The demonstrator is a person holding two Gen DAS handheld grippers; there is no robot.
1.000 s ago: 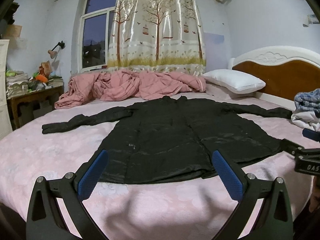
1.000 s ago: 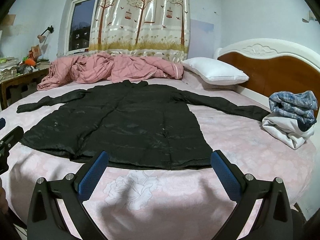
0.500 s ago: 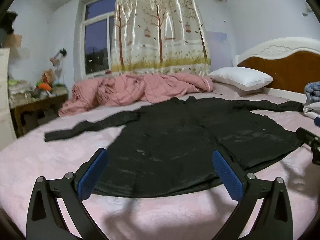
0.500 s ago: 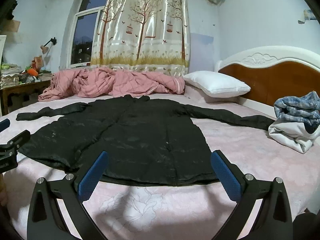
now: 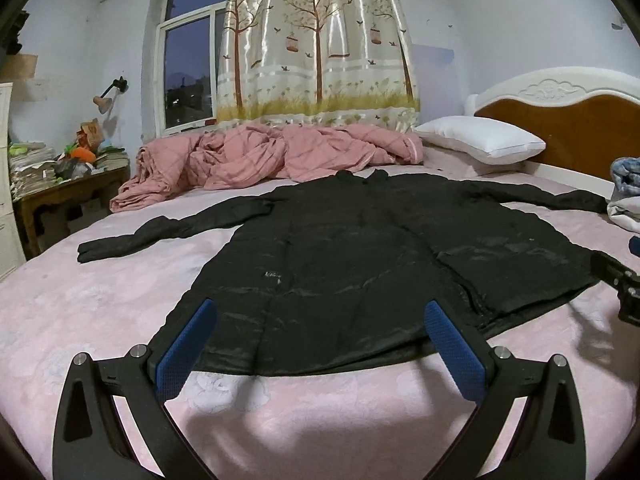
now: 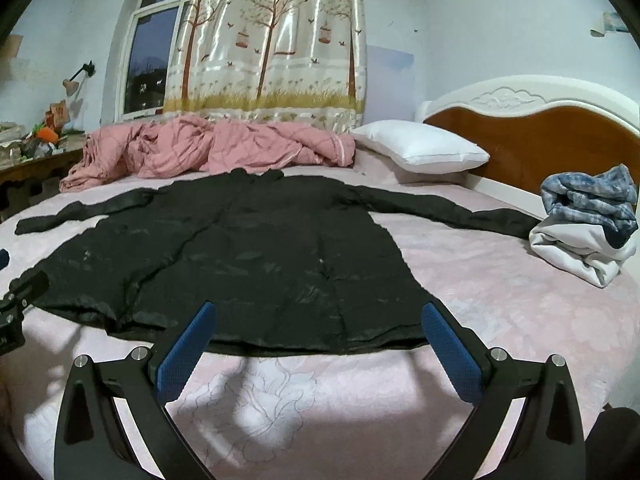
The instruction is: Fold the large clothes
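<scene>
black coat (image 5: 360, 264): glossy, flat, sleeves spread | bed (image 5: 100, 304): pink floral | both tongs (image 5: 320, 340) (image 6: 316, 340): spread wide, empty

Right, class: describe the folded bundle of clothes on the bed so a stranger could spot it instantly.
Start at the brown wooden headboard with white trim. On the pink bedsheet before it, beyond the black coat's sleeve, lies the folded clothes bundle: blue plaid fabric stacked on white, unlike anything nearby.

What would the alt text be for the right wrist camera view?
A black coat lies spread flat on a pink bed, sleeves out, with the open right gripper poised at its hem. Folded clothes sit beside the right sleeve.
</scene>
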